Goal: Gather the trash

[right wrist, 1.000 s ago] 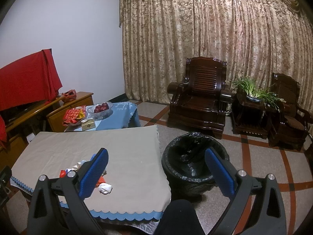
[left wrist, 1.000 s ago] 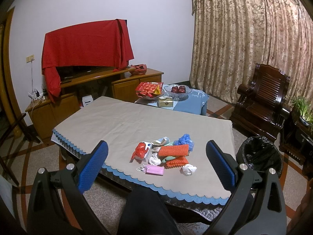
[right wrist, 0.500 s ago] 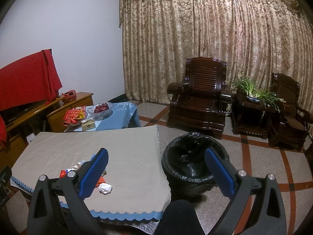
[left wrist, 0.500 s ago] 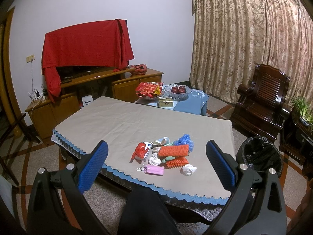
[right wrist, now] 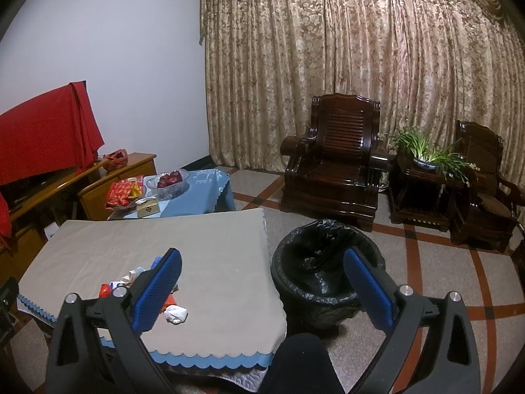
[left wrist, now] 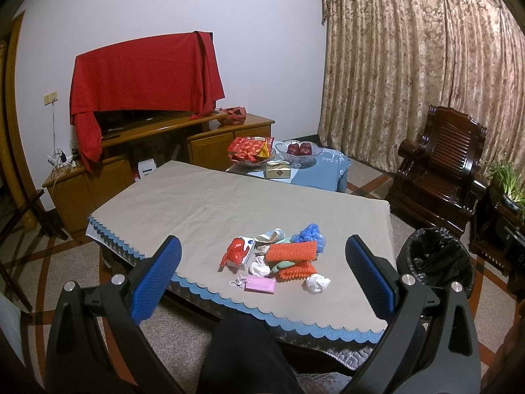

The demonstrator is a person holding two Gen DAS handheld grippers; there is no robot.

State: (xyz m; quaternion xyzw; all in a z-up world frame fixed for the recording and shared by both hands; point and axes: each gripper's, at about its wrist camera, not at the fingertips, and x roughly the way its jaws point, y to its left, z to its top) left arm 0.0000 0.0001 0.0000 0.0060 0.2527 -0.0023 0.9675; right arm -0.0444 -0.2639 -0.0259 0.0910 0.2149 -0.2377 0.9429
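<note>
Left wrist view showed the left gripper [left wrist: 262, 272] with its blue-padded fingers [left wrist: 157, 277] spread wide and nothing between them, hanging in front of a table [left wrist: 203, 207] covered by a grey cloth with a blue scalloped edge; the trash lay in a loose cluster near the front edge of that cloth, just below the middle of the frame — an orange foam net [left wrist: 291, 251], a second smaller orange net [left wrist: 297, 270] below it, a crumpled blue bag [left wrist: 310, 233], a red wrapper [left wrist: 236, 251] lying on a small white box, a pink mask [left wrist: 261, 285] nearest the edge, and a crumpled white tissue [left wrist: 316, 283] at lower right of the pile. A black-lined bin [left wrist: 436, 259] stood on the floor just beside the table's right corner.

Right wrist view had the right gripper [right wrist: 262, 287] likewise spread apart and empty, raised above the floor; the black-lined bin [right wrist: 328, 282] filled the lower middle of the frame between the pads, touching none of them; the white tissue [right wrist: 176, 313] and scraps of the pile showed at lower left, partly hidden behind the left pad. A dark wooden armchair [right wrist: 331, 161] stood before the curtains.
</note>
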